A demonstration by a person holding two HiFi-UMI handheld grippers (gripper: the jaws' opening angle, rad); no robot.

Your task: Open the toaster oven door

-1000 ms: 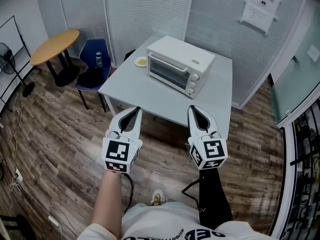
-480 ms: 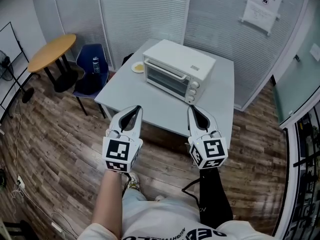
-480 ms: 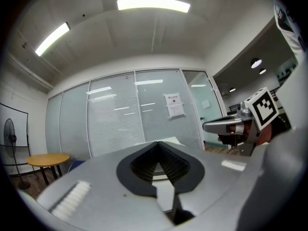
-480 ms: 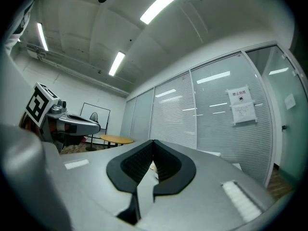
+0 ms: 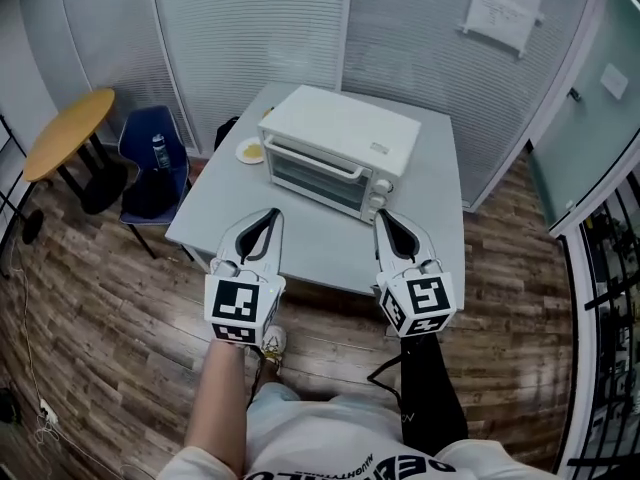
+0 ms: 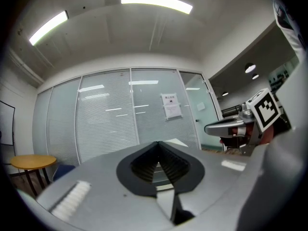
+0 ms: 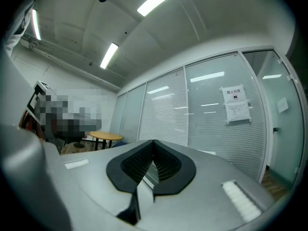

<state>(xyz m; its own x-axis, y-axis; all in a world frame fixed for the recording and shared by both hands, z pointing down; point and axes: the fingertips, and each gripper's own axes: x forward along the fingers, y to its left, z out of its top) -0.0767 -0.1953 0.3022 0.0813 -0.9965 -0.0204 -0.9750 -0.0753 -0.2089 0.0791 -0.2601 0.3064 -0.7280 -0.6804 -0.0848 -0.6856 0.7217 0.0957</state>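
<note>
You held the left hand-held gripper (image 5: 271, 215) and the right hand-held gripper (image 5: 384, 216) side by side at the near edge of the bench (image 5: 320, 238). Each had its jaws closed tip to tip, gripping nothing. The toaster oven (image 5: 345, 128) stood on the bench, apart from both grippers, with its door (image 5: 312, 176) shut.

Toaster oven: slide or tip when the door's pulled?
Likely slides before tipping: the toaster oven is a wide, low box on a smooth table. Its handle sits high on the door, so a pull may drag it forward.
</note>
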